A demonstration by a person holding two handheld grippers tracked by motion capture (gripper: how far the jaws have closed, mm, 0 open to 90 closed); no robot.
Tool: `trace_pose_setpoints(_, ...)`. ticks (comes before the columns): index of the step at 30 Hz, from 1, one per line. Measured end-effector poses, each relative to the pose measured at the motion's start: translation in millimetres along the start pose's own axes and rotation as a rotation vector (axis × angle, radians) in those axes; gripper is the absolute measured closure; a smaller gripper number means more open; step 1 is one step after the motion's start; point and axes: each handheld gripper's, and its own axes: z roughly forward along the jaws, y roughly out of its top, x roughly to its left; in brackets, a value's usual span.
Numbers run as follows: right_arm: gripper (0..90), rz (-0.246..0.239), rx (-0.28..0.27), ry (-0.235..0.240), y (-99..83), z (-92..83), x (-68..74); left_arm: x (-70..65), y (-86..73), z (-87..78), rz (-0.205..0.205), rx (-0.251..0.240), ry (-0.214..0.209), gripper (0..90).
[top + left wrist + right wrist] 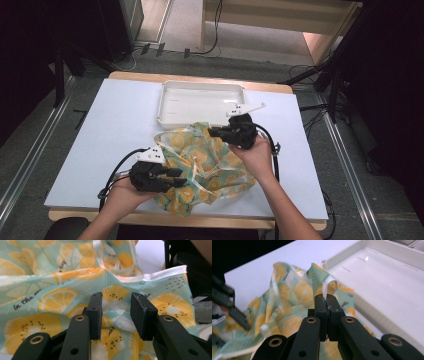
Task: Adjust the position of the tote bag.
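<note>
Your cloth (202, 167), a crumpled mint-green piece printed with yellow citrus slices and edged in pale ribbon, lies on the white tabletop (120, 130), just in front of the white tray (200, 102). Its far corner reaches the tray's near rim; its near edge lies close to the front edge of the tabletop.

Your right gripper (327, 302) is at the cloth's far edge, close to the tray. Its fingers (320, 312) are pressed together, and in the right gripper view a strip of the pale ribbon edge (327, 286) rises from between their tips, so you are pinching the cloth by its trim. From that pinch the fabric drapes away toward your left hand, with a peaked corner standing up just beyond the fingertips.

Your left gripper (116, 315) is at the near left side of the cloth, pointing into it. Its fingers (96, 315) are spread, with a raised fold of the fabric in the gap between them. In the left gripper view the pads do not press on that fold, so you have no grip there. A ribbon-edged hem (150, 275) runs across above the fingertips.

In the high view, your left hand (125, 192) is near the front edge of the tabletop and your right hand (257, 155) is over the cloth's right side.
</note>
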Motion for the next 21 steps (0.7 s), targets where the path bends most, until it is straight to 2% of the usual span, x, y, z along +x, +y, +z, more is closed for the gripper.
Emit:
trace_pose_setpoints(3,90.0,0.022,-0.005,0.001,10.9,1.7,-12.4,0.0,-6.1,0.5,0.002,-0.006,0.001,62.2)
trace_pose_setpoints(6,90.0,0.021,-0.015,-0.03,20.8,7.5,-29.1,1.9,-10.1,0.2,-0.011,-0.008,-0.006,62.2)
trace_pose_setpoints(9,90.0,0.058,-0.012,-0.045,26.6,15.3,-47.0,3.7,-13.7,-1.6,-0.018,-0.016,-0.01,62.1)
trace_pose_setpoints(12,90.0,0.095,0.015,-0.046,30.5,27.0,-63.2,5.2,-16.1,-3.0,-0.021,-0.013,-0.008,62.1)
trace_pose_setpoints(18,90.0,0.098,0.043,-0.096,34.0,48.7,-80.8,6.7,-23.0,-3.5,-0.025,-0.011,0.009,62.1)
trace_pose_setpoints(19,90.0,0.099,0.043,-0.096,33.9,51.8,-82.9,7.5,-23.7,-4.2,-0.018,-0.005,0.025,62.1)
trace_pose_setpoints(21,90.0,0.109,0.049,-0.099,32.5,57.7,-86.3,9.9,-24.2,-6.0,-0.029,-0.007,0.026,62.0)
